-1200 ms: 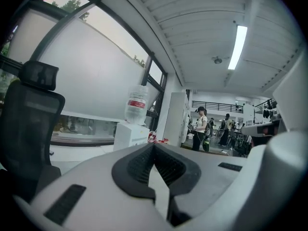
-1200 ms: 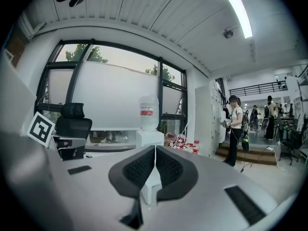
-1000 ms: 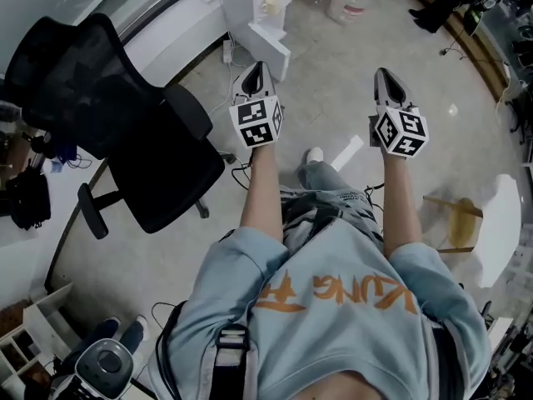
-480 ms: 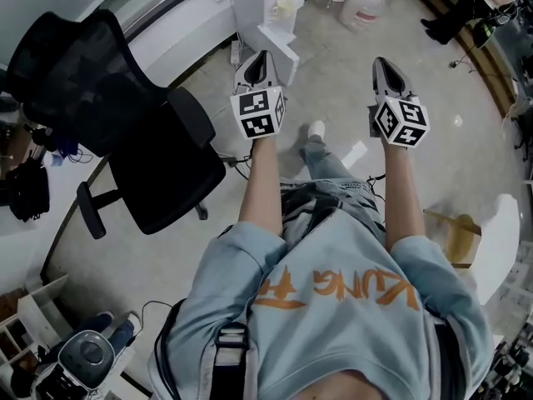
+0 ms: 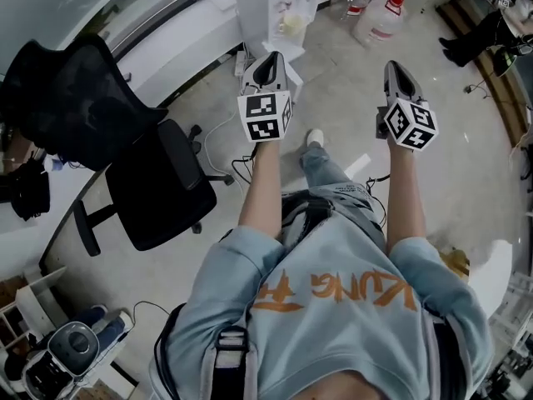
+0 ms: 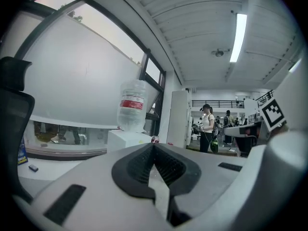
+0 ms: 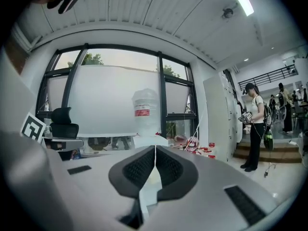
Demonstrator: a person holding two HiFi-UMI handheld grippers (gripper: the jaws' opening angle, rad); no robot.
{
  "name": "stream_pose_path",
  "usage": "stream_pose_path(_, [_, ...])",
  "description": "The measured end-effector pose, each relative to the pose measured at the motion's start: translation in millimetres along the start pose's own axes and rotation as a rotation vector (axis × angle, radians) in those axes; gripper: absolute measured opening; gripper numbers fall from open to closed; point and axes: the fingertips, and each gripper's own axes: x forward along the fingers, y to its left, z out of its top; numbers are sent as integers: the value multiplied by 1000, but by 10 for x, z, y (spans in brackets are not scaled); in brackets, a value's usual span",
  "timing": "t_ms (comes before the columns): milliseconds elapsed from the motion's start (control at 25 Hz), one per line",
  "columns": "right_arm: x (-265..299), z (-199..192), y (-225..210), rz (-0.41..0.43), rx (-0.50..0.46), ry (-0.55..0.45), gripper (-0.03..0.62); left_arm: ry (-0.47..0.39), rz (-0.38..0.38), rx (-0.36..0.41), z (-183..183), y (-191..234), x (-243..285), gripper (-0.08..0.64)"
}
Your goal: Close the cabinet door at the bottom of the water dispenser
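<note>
Water dispenser (image 5: pixel 252 7) is standing ahead; left gripper (image 5: pixel 271 59) and right gripper (image 5: pixel 396 67) are pointing toward it, jaws pressed together, gripping nothing.

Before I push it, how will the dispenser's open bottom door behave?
The cabinet door looks like a thin hinged white panel, so it probably swings lightly and stays stiff. The water dispenser carries a large bottle on top, so it may be top-heavy; push gently.

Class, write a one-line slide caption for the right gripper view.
Shut, empty right tool aimed at a white water dispenser topped by a large bottle.
</note>
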Motion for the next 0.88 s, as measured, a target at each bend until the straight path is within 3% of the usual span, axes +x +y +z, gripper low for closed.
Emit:
stream_pose_path(200, [809,-149,-270,58,19,49,29,39,35,-46,-231,-16,614,20])
stream_pose_path(400, [1473,-562,-343,122,54,153,29,141,93,-96,-617,144,1130,20])
stream_pose_path(600, [1949,-884,-600,156,66,222,29,237,113,-67,-894,131,1665,20])
stream_pose_path(880, [2572,-1272,-627,249,66,271,29,265,131,-85,-1066,119,2183,20])
